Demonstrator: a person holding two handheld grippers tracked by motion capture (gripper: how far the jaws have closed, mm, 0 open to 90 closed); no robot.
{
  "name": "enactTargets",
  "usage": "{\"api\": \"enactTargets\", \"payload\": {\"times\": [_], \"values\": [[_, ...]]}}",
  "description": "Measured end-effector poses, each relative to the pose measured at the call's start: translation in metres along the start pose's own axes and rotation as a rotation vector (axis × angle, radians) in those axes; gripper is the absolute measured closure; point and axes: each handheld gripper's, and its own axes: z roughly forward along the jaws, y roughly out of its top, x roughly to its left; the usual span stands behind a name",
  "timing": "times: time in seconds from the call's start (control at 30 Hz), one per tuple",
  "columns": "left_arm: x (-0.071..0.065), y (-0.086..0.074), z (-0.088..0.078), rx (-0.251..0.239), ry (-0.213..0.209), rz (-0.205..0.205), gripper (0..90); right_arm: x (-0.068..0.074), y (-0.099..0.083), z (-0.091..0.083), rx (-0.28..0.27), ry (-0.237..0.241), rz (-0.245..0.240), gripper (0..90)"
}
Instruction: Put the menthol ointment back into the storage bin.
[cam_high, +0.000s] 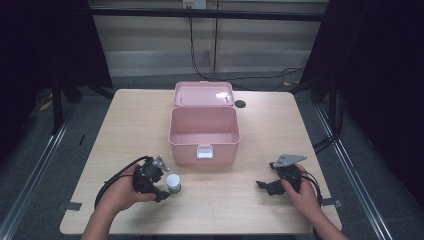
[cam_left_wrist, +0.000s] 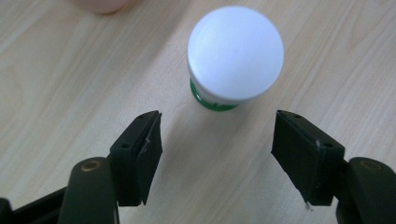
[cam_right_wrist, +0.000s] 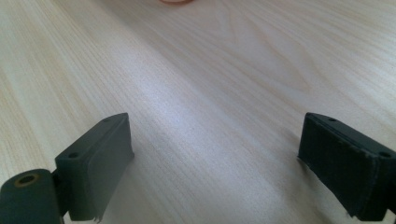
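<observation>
Two grippers: both held low over the wooden table (cam_high: 125, 125), one in each hand
Left gripper (cam_high: 162, 192): jaws partly spread, nothing between the pads; no contact with the bottle
Bottle: small white-capped bottle (cam_high: 173, 183) stands upright on the table, just beyond the left jaw tips, in front of the pink box (cam_high: 203, 131)
Left gripper view: looks down on the white cap, and you catch a green band under it that the high view barely gives
Right gripper (cam_high: 266, 187): jaws wide apart, holding nothing, well away from the bottle
Right gripper view: bare wood grain between its jaws
High view: box lid swung back, box looks empty inside
</observation>
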Motion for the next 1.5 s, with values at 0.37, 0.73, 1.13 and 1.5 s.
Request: {"api": "enactTargets", "payload": {"times": [0.37, 0.73, 1.13, 1.5], "values": [[0.0, 0.03, 0.002, 0.078, -0.015, 0.019, 39.0, 0.0, 0.0, 0.0, 0.0, 0.0, 0.0, 9.0], [-0.002, 0.046, 0.005, 0.132, -0.021, -0.009, 49.0, 0.0, 0.0, 0.0, 0.0, 0.001, 0.002, 9.0], [0.0, 0.058, 0.001, 0.186, -0.036, -0.099, 50.1, 0.0, 0.0, 0.0, 0.0, 0.0, 0.0, 9.0], [0.004, 0.066, -0.026, 0.194, -0.05, -0.153, 50.2, 0.0, 0.0, 0.0, -0.001, 0.0, 0.003, 9.0]]}}
